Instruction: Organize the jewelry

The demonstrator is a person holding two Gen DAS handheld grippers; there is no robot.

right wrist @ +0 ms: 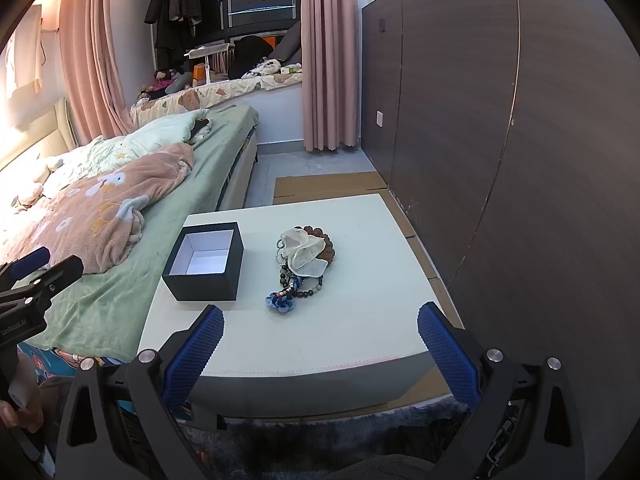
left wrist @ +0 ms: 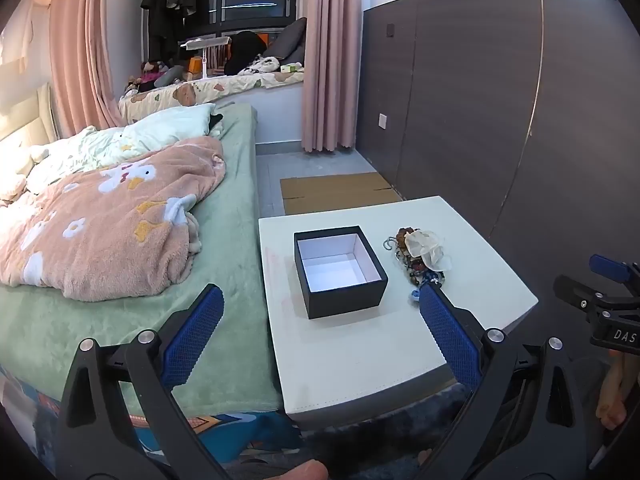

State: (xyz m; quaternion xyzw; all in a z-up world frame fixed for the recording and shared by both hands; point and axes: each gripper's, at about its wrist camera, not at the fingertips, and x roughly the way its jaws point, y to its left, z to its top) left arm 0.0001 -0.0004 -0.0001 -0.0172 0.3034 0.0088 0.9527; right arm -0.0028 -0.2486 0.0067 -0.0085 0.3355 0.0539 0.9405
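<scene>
An open black box (left wrist: 340, 270) (right wrist: 206, 266) with a white, empty inside stands on the white low table (left wrist: 360, 352) (right wrist: 340, 332). Right of it lies a heap of jewelry (left wrist: 420, 260) (right wrist: 302, 264): bead bracelets, a brown bead ring, a blue knotted piece and a cream scrunchie on top. My left gripper (left wrist: 320, 296) hovers before the table's near edge, open, nothing between its blue pads. My right gripper (right wrist: 320, 316) is likewise open and empty, short of the heap. Each view shows the other gripper at its side edge.
A bed (left wrist: 120, 240) with a pink blanket and green sheet borders the table on the left. A dark wardrobe wall (right wrist: 520, 160) runs along the right. Flat cardboard (right wrist: 332, 186) lies on the floor behind the table. A dark rug (right wrist: 320, 432) is under its near edge.
</scene>
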